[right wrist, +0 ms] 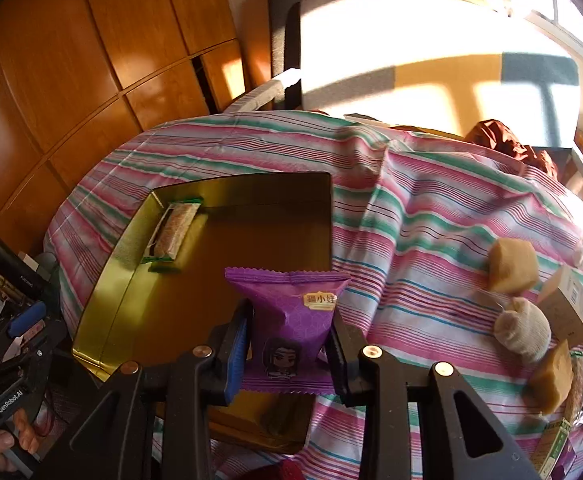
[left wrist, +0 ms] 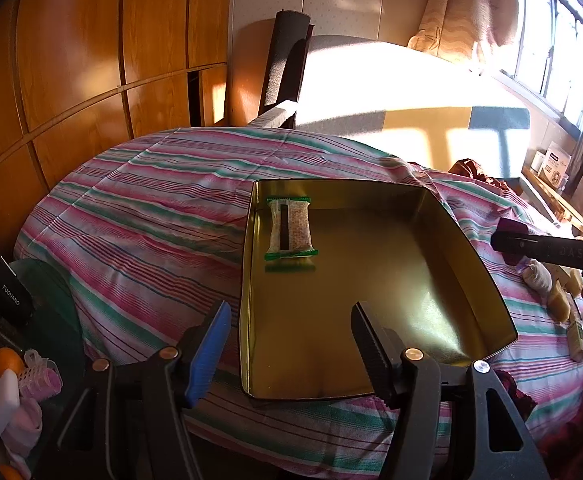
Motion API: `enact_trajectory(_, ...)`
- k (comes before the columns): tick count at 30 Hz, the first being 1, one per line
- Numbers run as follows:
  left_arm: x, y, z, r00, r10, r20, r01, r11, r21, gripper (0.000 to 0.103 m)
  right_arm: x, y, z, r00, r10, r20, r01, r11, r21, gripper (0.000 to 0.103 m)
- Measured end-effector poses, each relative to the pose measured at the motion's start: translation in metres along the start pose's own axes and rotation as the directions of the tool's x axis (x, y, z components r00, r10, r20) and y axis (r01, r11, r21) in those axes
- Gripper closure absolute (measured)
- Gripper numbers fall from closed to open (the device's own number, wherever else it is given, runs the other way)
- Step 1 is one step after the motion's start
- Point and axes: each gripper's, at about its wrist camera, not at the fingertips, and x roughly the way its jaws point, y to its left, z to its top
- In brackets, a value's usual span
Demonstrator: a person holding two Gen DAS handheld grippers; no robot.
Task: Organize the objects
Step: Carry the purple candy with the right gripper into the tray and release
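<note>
Now carrying a snack to the tin.
Clamped on a purple crinkle-edged snack packet (right wrist: 291,320), the right gripper (right wrist: 289,354) should release low beside the green-ended wrapped bar (right wrist: 173,232) in the gold metal tin (right wrist: 103,276); left gripper (left wrist: 287,350) hovers part-open, empty.

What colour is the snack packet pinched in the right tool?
Purple, with a small cartoon figure on the snack packet; clearest in the right wrist view.
</note>
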Motion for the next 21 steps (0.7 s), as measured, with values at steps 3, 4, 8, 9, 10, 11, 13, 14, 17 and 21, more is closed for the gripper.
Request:
enact_trajectory(3, 0.002, 0.004, -0.001, 1.0, 0.003, -0.006, -0.003, 1.0, -0.01, 0.039, 0.019, 0.021, 0.009, 1.0, 0.016, -0.026, -0.017, 0.999, -0.034, 0.069)
enact_trajectory(4, 0.003, 0.006, -0.002, 1.0, 0.003, -0.007, -0.003, 1.0, -0.014, 0.039, 0.026, 0.025, 0.012, 0.999, 0.023, -0.038, -0.024, 0.999, -0.036, 0.069)
enact_trajectory(8, 0.007, 0.012, -0.004, 1.0, 0.004, -0.018, -0.005, 1.0, -0.024, 0.039, 0.057, 0.039, 0.023, 0.996, 0.039, -0.084, -0.04, 0.999, -0.021, 0.069)
enact_trajectory(9, 0.008, 0.014, -0.004, 1.0, 0.002, -0.022, -0.003, 1.0, -0.027, 0.039, 0.064, 0.041, 0.027, 0.995, 0.042, -0.093, -0.043, 0.999, -0.011, 0.069)
enact_trajectory(10, 0.009, 0.015, -0.005, 1.0, 0.003, -0.024, -0.003, 1.0, -0.031, 0.039, 0.071, 0.043, 0.03, 0.994, 0.042, -0.099, -0.042, 0.999, -0.003, 0.069)
enact_trajectory(11, 0.01, 0.017, -0.006, 1.0, 0.002, -0.027, -0.003, 0.999, -0.035, 0.039, 0.078, 0.045, 0.035, 0.993, 0.042, -0.107, -0.041, 0.999, 0.007, 0.069)
enact_trajectory(13, 0.012, 0.021, -0.008, 0.999, 0.002, -0.034, -0.003, 0.999, -0.045, 0.039, 0.092, 0.049, 0.044, 0.992, 0.04, -0.122, -0.037, 0.999, 0.027, 0.069)
enact_trajectory(14, 0.013, 0.023, -0.009, 0.999, 0.002, -0.038, -0.004, 0.999, -0.05, 0.039, 0.099, 0.051, 0.049, 0.991, 0.038, -0.129, -0.034, 0.999, 0.035, 0.069)
enact_trajectory(17, 0.017, 0.029, -0.011, 0.999, 0.003, -0.05, -0.007, 0.998, -0.066, 0.039, 0.119, 0.056, 0.063, 0.989, 0.03, -0.147, -0.02, 0.998, 0.065, 0.069)
enact_trajectory(21, 0.02, 0.039, -0.014, 0.998, 0.006, -0.058, -0.011, 0.996, -0.09, 0.039, 0.144, 0.06, 0.078, 0.983, 0.051, -0.176, -0.03, 0.992, 0.12, 0.068)
